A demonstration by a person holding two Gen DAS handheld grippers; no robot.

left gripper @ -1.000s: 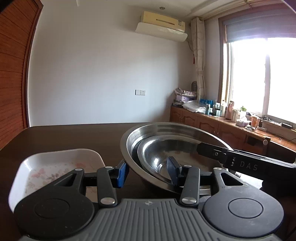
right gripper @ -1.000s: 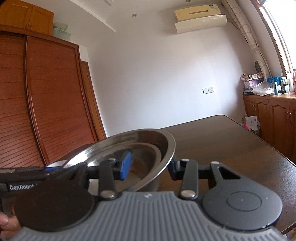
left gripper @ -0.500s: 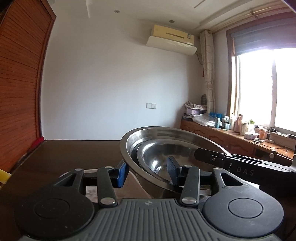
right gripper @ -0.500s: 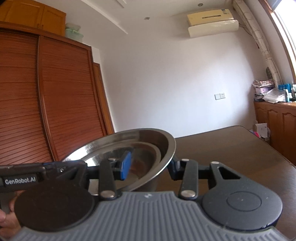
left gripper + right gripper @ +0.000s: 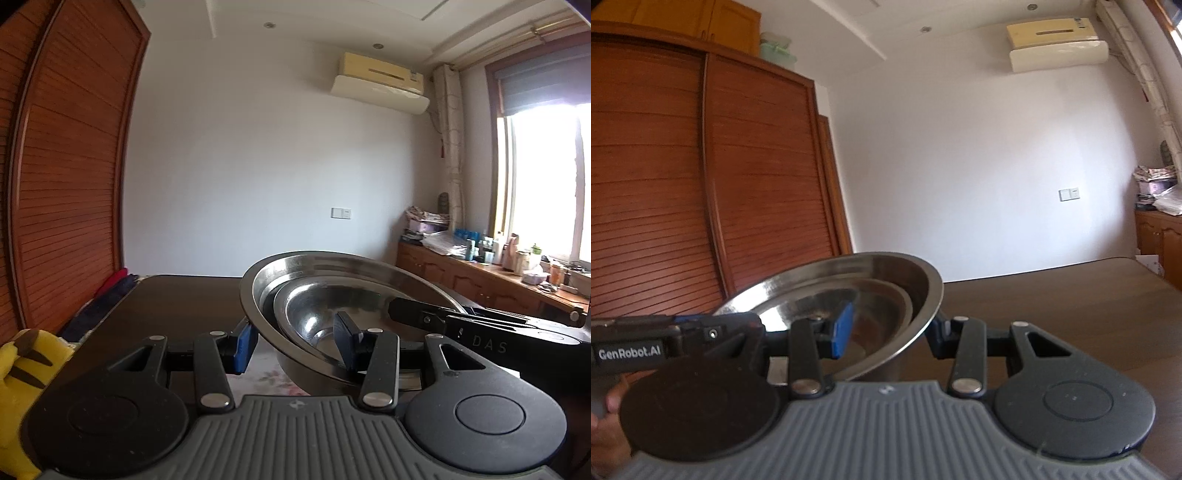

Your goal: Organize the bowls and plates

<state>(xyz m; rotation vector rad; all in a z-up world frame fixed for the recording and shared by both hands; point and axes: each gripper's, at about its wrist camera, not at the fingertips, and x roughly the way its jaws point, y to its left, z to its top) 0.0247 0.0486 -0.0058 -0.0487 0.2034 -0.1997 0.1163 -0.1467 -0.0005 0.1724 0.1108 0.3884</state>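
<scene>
You have a large steel bowl (image 5: 369,266) up off the dark table, tilted so its shiny inside faces the left wrist camera, and a smaller steel bowl (image 5: 317,314) sits nested inside it, low against the near wall. In the right wrist view the large bowl's broad rolled rim runs in an arc from lower left up to the right, with the smaller bowl's rim just inside it. Below the bowls you can make out a patch of a white dish with a pink flower print (image 5: 273,376), mostly hidden.
</scene>
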